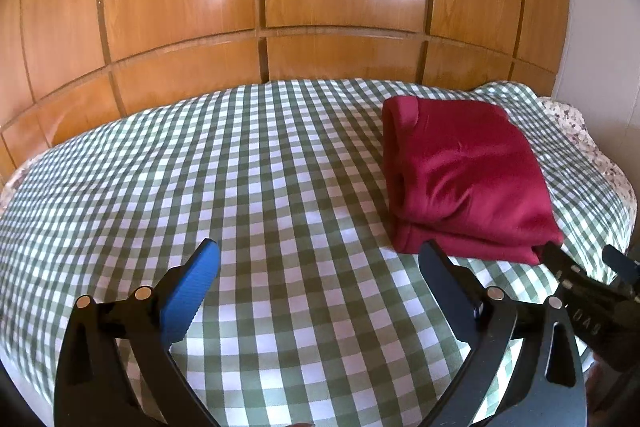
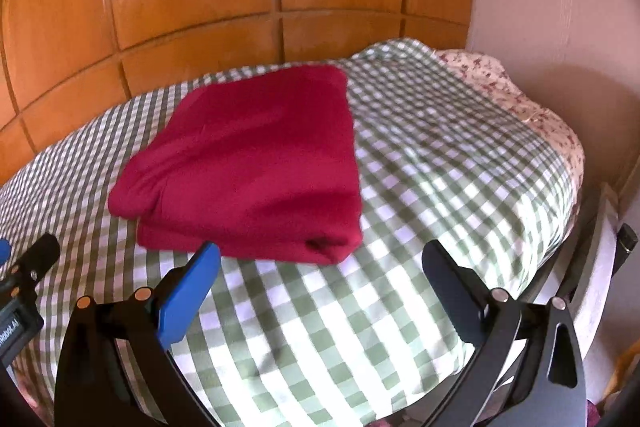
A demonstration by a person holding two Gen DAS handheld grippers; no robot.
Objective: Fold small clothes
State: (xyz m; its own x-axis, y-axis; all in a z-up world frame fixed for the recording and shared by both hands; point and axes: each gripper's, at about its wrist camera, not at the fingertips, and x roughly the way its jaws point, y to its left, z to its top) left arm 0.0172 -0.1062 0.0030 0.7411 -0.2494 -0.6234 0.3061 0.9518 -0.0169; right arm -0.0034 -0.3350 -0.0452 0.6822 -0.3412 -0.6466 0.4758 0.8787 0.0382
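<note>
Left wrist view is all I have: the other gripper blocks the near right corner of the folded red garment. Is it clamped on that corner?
Observer: No. The right gripper has its jaws wide apart. The red garment has its near corner at their mouth, unclamped.
Operator: Does the garment's right side look tidy?
Observer: Yes. Its right edge runs straight from the far corner to the near one, and stacked layers show along the near edge.
Operator: How much bed is left to its right?
Observer: A broad stretch of checked cover, which then droops over the bed's side next to a plain wall.
</note>
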